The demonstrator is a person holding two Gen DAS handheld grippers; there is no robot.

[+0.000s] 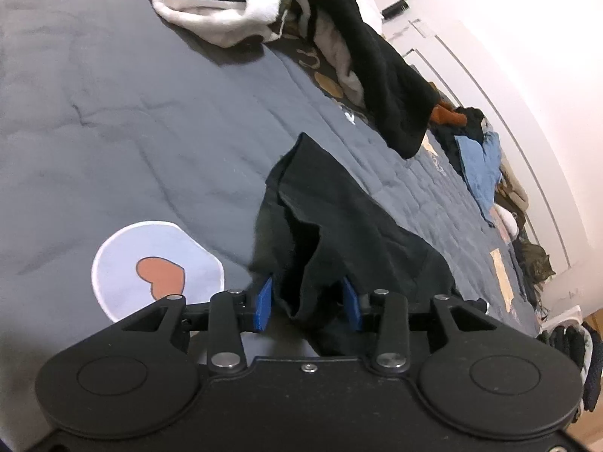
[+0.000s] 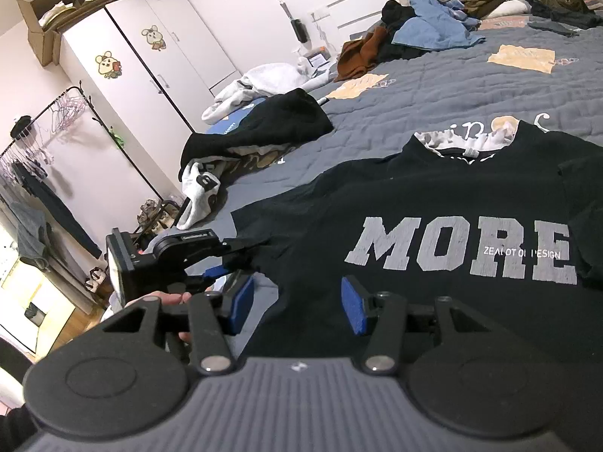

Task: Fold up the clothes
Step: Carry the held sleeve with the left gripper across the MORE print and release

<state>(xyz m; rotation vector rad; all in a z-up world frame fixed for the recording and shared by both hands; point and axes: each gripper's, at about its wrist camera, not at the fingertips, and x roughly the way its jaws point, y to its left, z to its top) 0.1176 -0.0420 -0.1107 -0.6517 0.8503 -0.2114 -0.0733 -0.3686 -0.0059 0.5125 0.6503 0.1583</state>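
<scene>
A: Where's the shirt?
B: Black T-shirt [image 2: 433,203] lies flat on the grey bedspread [image 2: 433,86], print side up, grey "MORE" lettering across the chest, collar pointing to the far side of the bed.
A: Left gripper [image 1: 309,303]?
B: At the shirt's left edge. A bunched fold of black cloth sits between its blue pads [image 1: 264,301]; pads look parted on either side of it, not squeezing it.
A: Right gripper [image 2: 297,307]?
B: Unclenched, blue pads well apart, over the shirt's lower edge, below the lettering. Can't tell if it touches the cloth.
A: Anything else?
B: A hand [image 2: 166,299] holds the left gripper. Pile of black and white clothes [image 2: 248,139] left of the shirt, another heap with a blue garment [image 2: 433,28] far back. White wardrobe [image 2: 150,56] by the wall.
</scene>
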